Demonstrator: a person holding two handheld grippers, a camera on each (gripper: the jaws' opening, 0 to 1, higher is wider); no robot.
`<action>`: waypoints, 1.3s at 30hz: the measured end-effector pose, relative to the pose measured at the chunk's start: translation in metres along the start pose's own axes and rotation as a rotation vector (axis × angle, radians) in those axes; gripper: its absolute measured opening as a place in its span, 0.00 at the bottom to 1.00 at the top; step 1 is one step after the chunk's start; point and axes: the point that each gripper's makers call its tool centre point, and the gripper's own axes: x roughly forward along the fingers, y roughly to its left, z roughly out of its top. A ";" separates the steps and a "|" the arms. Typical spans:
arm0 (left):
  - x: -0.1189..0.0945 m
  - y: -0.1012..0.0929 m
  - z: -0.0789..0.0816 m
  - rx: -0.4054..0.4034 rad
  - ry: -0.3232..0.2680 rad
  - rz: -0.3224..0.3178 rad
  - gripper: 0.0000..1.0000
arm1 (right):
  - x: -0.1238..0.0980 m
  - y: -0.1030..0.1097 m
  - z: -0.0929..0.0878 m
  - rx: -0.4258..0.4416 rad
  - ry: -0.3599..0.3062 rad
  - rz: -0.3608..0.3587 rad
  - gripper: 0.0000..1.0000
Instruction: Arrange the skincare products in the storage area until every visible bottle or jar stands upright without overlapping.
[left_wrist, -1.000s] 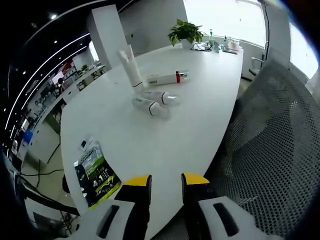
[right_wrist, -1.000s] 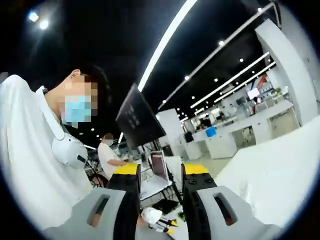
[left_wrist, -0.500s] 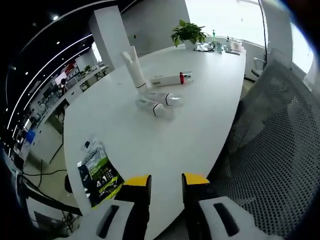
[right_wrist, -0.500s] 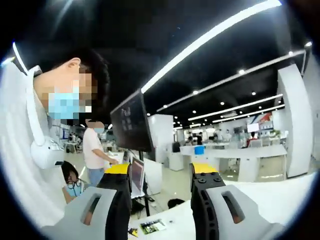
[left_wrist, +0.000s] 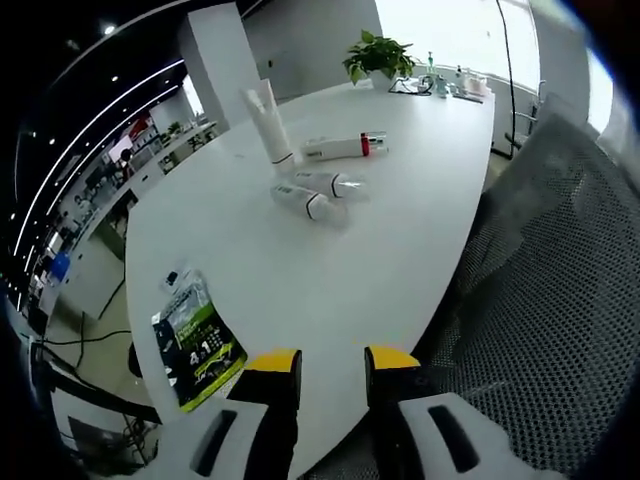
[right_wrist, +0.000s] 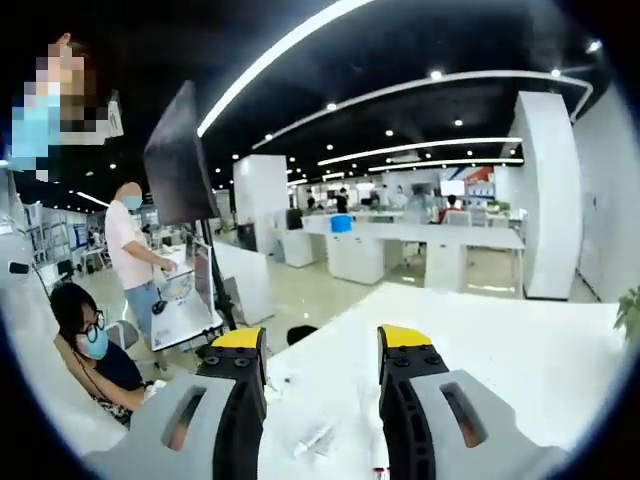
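On the white table (left_wrist: 300, 270), a white tube (left_wrist: 266, 126) stands upright on its cap at the far side. Beside it a white bottle with a red cap (left_wrist: 343, 148) lies on its side. Closer to me, two more white bottles (left_wrist: 327, 184) (left_wrist: 300, 201) also lie flat, side by side. My left gripper (left_wrist: 331, 362) hovers open above the near table edge, well short of them, with nothing between its jaws. My right gripper (right_wrist: 322, 340) is open and holds nothing, raised over the table (right_wrist: 490, 340). A small lying bottle (right_wrist: 315, 436) shows low between its jaws.
A green printed packet (left_wrist: 196, 341) lies near the table's left edge. A mesh chair (left_wrist: 545, 300) stands close on the right. A potted plant (left_wrist: 378, 56) and small items sit at the far end. A monitor (right_wrist: 178, 165), a seated person (right_wrist: 88, 345) and a standing person (right_wrist: 131, 245) are beyond the table.
The right gripper view has swung away from the person and the ceiling, down toward the table. The left gripper view has shifted slightly. The bottles lie as before; both grippers stay open.
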 end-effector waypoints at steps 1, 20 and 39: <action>0.000 0.000 -0.001 -0.004 0.003 -0.002 0.25 | 0.012 -0.009 -0.018 0.006 0.046 -0.009 0.43; 0.007 0.003 -0.025 -0.012 0.121 0.013 0.20 | 0.051 -0.103 -0.314 0.005 0.527 -0.142 0.40; 0.006 0.007 -0.033 0.012 0.160 0.024 0.20 | 0.057 -0.111 -0.378 0.047 0.619 -0.185 0.33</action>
